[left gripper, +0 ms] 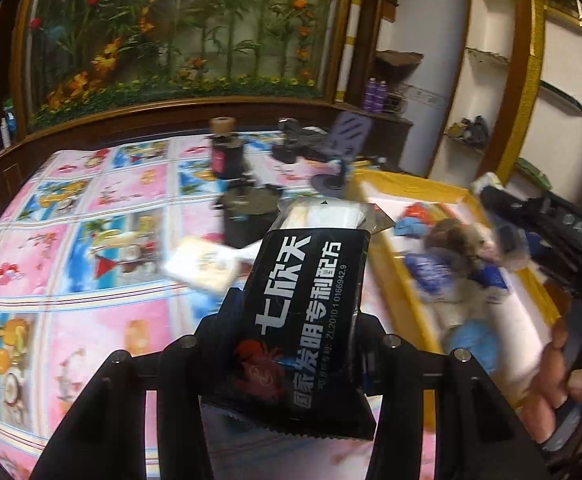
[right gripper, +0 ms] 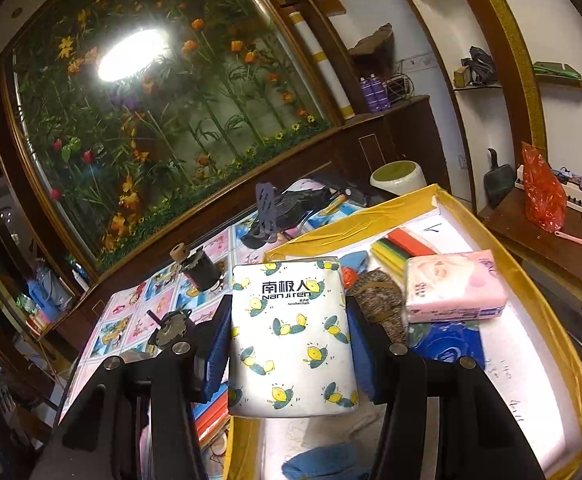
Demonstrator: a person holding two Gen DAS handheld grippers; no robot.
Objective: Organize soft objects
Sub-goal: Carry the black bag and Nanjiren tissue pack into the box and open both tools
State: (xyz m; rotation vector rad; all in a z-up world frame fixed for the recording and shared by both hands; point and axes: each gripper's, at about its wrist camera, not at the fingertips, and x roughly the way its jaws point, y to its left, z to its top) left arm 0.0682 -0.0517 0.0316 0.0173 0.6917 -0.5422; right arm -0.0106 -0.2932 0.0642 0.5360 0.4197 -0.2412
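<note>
Left wrist view. My left gripper (left gripper: pixel 291 308) is clenched on a black foil packet (left gripper: pixel 307 304) with white Chinese lettering and a red crab print. The packet stands up out of the jaws with its clear top end uppermost, over the cartoon-print tablecloth (left gripper: pixel 71 240). On the cloth, just beyond the packet: a small pale tissue pack (left gripper: pixel 203 266), blurred. Further back: a dark bottle with a cork-coloured cap (left gripper: pixel 225 148) and a purple phone stand (left gripper: pixel 345 148). To the right: the yellow-rimmed white box (left gripper: pixel 411 188), which holds a grey plush toy (left gripper: pixel 467 246), blue packs and blue yarn, all smeared. A hand (left gripper: pixel 563 392) shows at the lower right edge.

Right wrist view. My right gripper (right gripper: pixel 291 344) grasps a white lemon-print handkerchief pack (right gripper: pixel 291 340) marked Nanjiren. The blue pads press both its long sides, and it hangs above the near corner of the same box (right gripper: pixel 531 280). Inside the box: a pink tissue pack (right gripper: pixel 455 288), a speckled knit piece (right gripper: pixel 383 300), a blue wrapped pack (right gripper: pixel 447 344), coloured strips (right gripper: pixel 395 248) and blue yarn (right gripper: pixel 323 464) at the near end.

Step in hand, as I judge it: both soft packs go into the box.

- Right pack first. I lower it onto bare white floor near the blue pack and keep it clear of the pink one.
- Left packet next. I carry it over the yellow rim before I lower it, so its loose top does not catch.
- Both packs give under the pads, so I release only once each one rests on something.
</note>
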